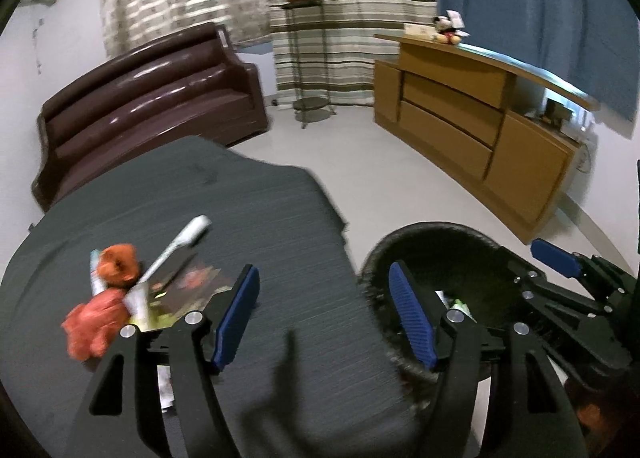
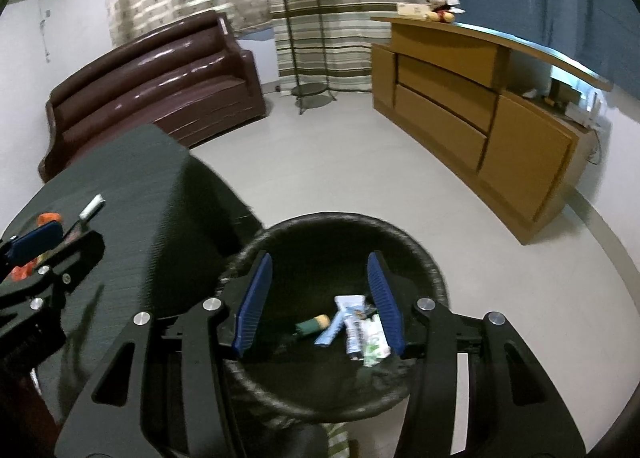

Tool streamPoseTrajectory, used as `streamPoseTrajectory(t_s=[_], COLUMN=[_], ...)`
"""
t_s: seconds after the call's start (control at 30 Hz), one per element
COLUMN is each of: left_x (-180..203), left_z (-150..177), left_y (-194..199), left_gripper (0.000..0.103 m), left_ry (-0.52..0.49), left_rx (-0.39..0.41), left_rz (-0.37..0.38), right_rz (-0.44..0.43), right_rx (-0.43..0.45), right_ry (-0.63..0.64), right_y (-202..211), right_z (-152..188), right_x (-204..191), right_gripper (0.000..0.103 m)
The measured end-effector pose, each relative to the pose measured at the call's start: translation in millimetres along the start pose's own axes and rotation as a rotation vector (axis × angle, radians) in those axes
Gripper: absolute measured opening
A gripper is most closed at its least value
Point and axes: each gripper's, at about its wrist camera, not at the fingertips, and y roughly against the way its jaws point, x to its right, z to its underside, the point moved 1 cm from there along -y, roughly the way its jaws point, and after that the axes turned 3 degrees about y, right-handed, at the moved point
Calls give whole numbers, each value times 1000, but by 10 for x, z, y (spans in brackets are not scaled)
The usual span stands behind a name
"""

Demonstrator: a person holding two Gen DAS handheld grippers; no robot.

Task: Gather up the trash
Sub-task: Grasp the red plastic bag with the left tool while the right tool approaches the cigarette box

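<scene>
Taking the black bin (image 2: 340, 230) as the landmark: well to its left, on the dark-covered bench (image 1: 260, 218), a heap of trash is seen, made up of crumpled orange wrappers (image 1: 100, 310), a white tube (image 1: 180, 244) and a glossy printed sheet (image 1: 188, 284). Just right of that heap the left gripper (image 1: 324, 322) is held, its jaws set wide with nothing between them; one blue pad is placed over the bench, the other over the bin's left rim. Inside the bin, several packets (image 2: 360, 328) and a small green item (image 2: 314, 325) are already lying. Directly above the bin's mouth the right gripper (image 2: 320, 304) is held, moderately parted and empty.

The step in hand is judged to be a return to the heap. The left gripper is best brought leftward and lowered over the orange wrappers, so that one piece is pinched cleanly. The sheet beneath should not be dragged, and the tube should be taken separately.
</scene>
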Motion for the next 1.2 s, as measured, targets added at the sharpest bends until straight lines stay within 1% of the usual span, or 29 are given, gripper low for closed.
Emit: streamPoseTrajectory(t_s=[0.23,0.33,0.53,0.67,0.87,1.03,1.2], left_x=[-569,-855,-1333,-1537,-1680,-1725,-1750], left_z=[136,215,363,416,447,436,454], left_y=[161,182,197,192,131,51,-97], left_gripper=[67,68,68,68,72,72,72], left_ry=[57,87,145,173,167,152,116], left_rx=[4,-7,-28,-42,-58,-60,-92], left_rz=[-103,-156,-227,-254,-269,-231,-165], right_rz=[-63,-95,-156,-198,-246,-267,-270], right_rx=[1,-4,-16,-27,-39,-42,-51], right_ry=[69,101,143,176,224,247,257], right_y=[76,83,114,121,130,149,116], right_z=[18,39,84,109,146,141,91], right_x=[-478,-721,-1134,-1449,-1830,-2000,-2085], right_gripper=[49,49,49,49,49,49,50])
